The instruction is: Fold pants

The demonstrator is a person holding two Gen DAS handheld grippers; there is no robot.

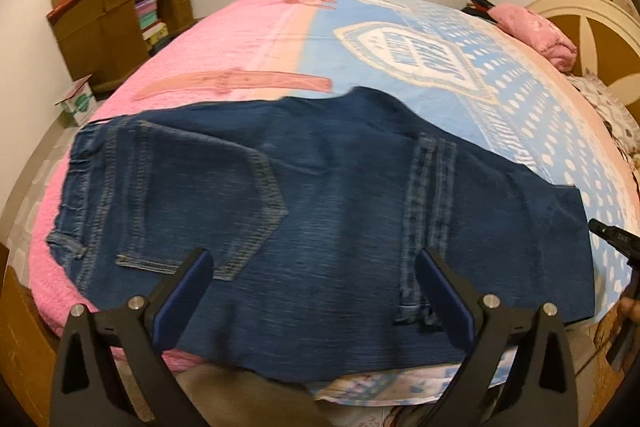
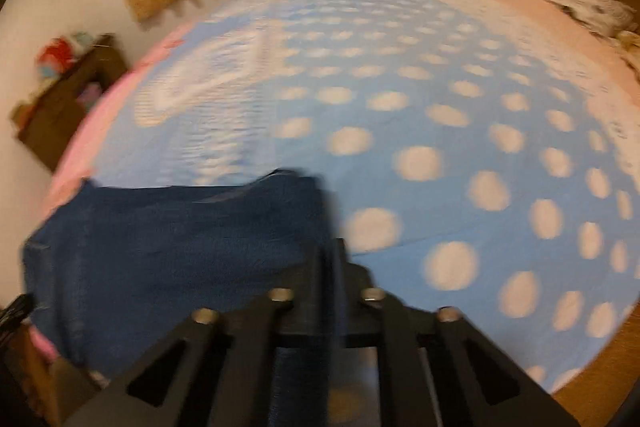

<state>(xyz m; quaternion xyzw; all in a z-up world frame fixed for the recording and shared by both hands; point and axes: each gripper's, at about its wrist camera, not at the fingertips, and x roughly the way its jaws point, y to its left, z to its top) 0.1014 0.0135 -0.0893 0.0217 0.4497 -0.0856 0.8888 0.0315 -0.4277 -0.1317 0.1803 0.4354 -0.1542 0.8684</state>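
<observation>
Dark blue jeans (image 1: 320, 207) lie folded across the near part of the bed, waistband and back pocket to the left and a leg hem near the front. My left gripper (image 1: 314, 255) hovers open over their near edge, with both blue-padded fingers spread wide above the denim. In the blurred right wrist view, the right gripper (image 2: 330, 251) is shut, and a strip of denim from the right edge of the jeans (image 2: 180, 247) runs between its fingers. The black tip of the right gripper (image 1: 612, 239) shows at the jeans' right side in the left wrist view.
The bed cover (image 1: 400, 47) is pink on the left and blue with white dots on the right. A pink pillow (image 1: 536, 31) lies by the headboard (image 1: 592, 19). A brown cabinet (image 1: 120, 15) and a cardboard box (image 1: 78, 101) stand at the far left.
</observation>
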